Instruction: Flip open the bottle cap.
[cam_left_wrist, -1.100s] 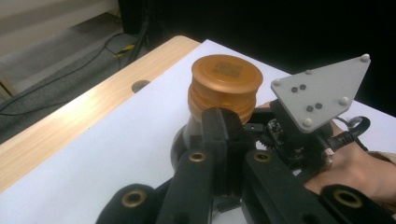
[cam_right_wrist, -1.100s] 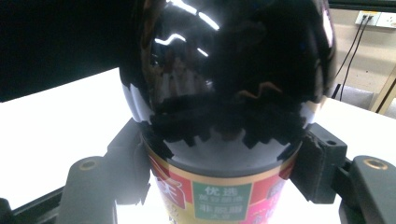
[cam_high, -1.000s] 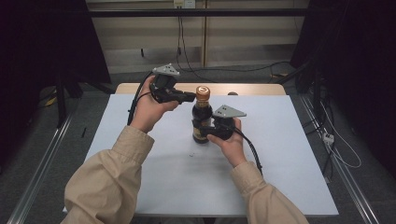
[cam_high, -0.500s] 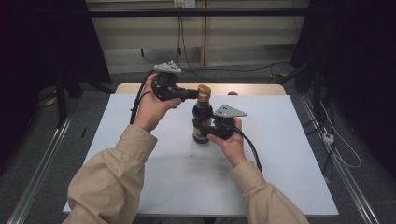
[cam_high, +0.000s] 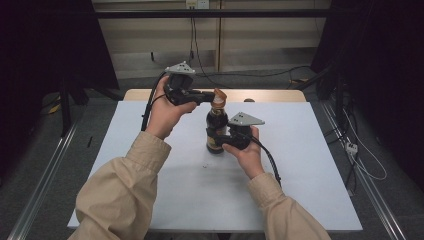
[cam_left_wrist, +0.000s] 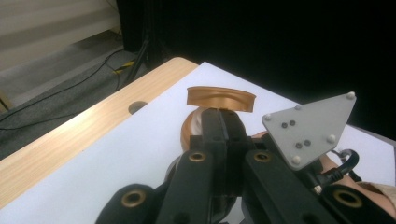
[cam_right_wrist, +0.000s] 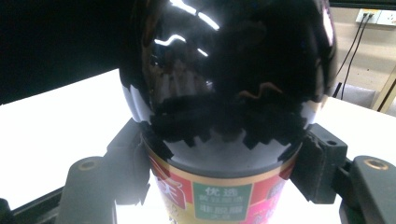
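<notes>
We see a dark glass sauce bottle (cam_high: 216, 131) standing upright near the middle of the white table (cam_high: 310, 165), a little toward its far edge. Our right gripper (cam_high: 224, 141) comes in level from the right and clamps the bottle's body: in the right gripper view its 2 black jaws press against both sides of the glossy dark glass just above the red, green and gold label (cam_right_wrist: 219, 198), so the jaws are closed onto the bottle as far as its width allows.

Our left gripper (cam_high: 207, 96) is held higher, level, with its tips at the bottle's neck right under the brown cap (cam_high: 219, 95). In the left gripper view its 2 jaws lie together with no gap, their tips touching the neck just beneath the cap (cam_left_wrist: 220, 98), whose flip lid stands raised above the brown collar. Nothing sits between these jaws that we can make out.

The grey three-cornered plate (cam_left_wrist: 310, 128) of the right gripper shows beside the left jaws. The wooden table edge (cam_high: 270, 95) runs behind the bottle.
</notes>
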